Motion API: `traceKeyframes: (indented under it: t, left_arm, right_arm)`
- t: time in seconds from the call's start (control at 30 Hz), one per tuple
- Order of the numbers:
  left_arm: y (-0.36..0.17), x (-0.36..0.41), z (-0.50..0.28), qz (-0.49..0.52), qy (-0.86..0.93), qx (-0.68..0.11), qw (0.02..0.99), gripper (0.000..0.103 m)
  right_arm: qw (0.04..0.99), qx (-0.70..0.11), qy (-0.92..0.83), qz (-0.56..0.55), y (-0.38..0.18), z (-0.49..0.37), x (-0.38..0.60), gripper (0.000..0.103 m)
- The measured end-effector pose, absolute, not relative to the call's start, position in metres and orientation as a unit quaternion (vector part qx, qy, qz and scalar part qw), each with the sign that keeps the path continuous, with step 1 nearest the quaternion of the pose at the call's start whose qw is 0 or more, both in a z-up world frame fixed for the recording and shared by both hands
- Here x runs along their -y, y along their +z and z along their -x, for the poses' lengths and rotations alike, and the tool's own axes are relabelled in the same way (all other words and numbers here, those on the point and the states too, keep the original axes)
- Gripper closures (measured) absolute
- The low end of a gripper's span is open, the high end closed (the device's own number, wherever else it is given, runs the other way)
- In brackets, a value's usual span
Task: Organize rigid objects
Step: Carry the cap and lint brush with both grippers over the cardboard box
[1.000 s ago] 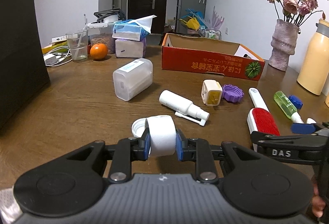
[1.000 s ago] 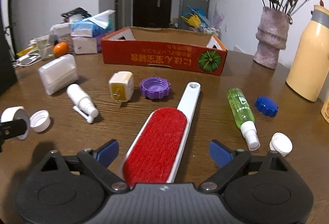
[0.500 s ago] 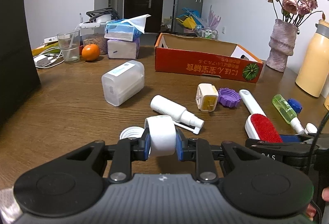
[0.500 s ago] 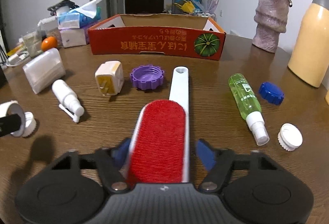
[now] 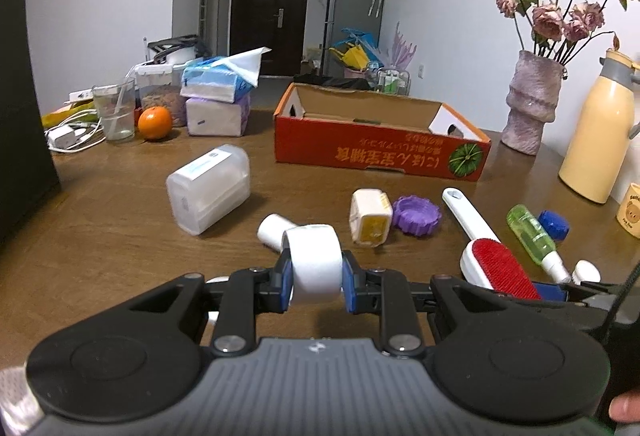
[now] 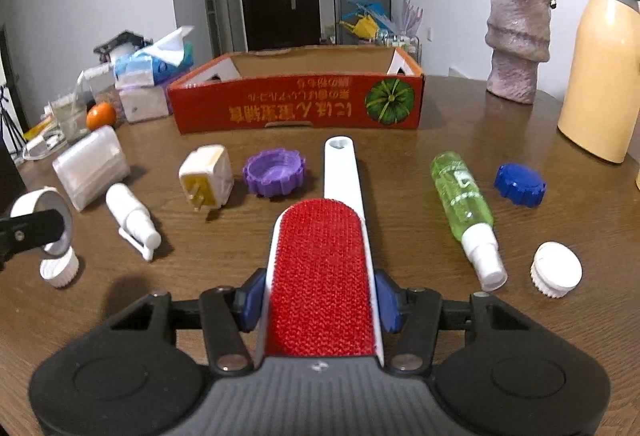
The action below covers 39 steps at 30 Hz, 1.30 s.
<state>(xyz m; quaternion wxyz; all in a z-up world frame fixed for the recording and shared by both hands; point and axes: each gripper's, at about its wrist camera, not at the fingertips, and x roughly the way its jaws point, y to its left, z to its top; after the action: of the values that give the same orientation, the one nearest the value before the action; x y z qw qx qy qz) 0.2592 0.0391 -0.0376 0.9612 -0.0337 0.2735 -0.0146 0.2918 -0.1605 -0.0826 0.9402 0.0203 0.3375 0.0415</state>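
Lint brush, red bristle face up, lies lengthwise between the blue pads of the right gripper, clamped at both edges, its white handle pointing ahead toward the orange cardboard box. White cap is clamped between the pads of the left gripper, raised above the wooden table. Ahead-left of the right gripper: purple lid, white plug adapter, white spray bottle, translucent case. Ahead-right: green spray bottle, blue lid, 1 loose white lid. Beyond these stand a vase and a yellow flask, at far right.
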Motion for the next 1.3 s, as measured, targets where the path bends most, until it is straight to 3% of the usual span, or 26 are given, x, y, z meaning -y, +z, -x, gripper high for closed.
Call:
traceKeyframes:
  t: [0.8, 1.3]
  left_arm:
    - [0.025, 0.008, -0.331, 0.057, -0.022, -0.219, 0.974, 0.078]
    - [0.037, 0.003, -0.405, 0.068, 0.011, -0.203, 0.977, 0.078]
  right_arm:
    - [0.978, -0.202, 0.044, -0.037, -0.007, -0.326, 0.182, 0.048]
    - [0.984, -0.168, 0.054, -0.033, 0.011, -0.389, 0.171, 0.048]
